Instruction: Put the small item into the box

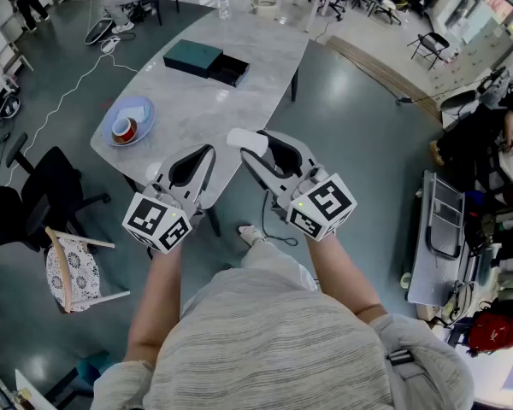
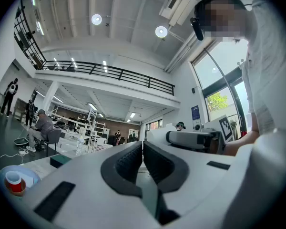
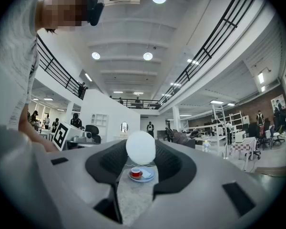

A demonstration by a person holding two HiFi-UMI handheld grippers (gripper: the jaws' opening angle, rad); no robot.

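Left gripper (image 2: 142,150): fingers (image 2: 126,163) closed together, nothing between them.
Right gripper (image 3: 141,151): fingers (image 3: 174,163) gripping the small white item (image 3: 140,147) at their tips.
Box (image 1: 203,60): on the counter (image 1: 197,114), well beyond both fingertips.

i wear a light grey, finely striped top (image 1: 265,348) with short sleeves, and pale trousers (image 1: 278,259). my left gripper (image 1: 207,152) and right gripper (image 1: 255,146) are smooth white shells with black ribbed pads (image 2: 128,163) lining the jaws and small black rectangular insets. each carries 1 white cube, left (image 1: 158,221) and right (image 1: 323,205), printed with black square markers.
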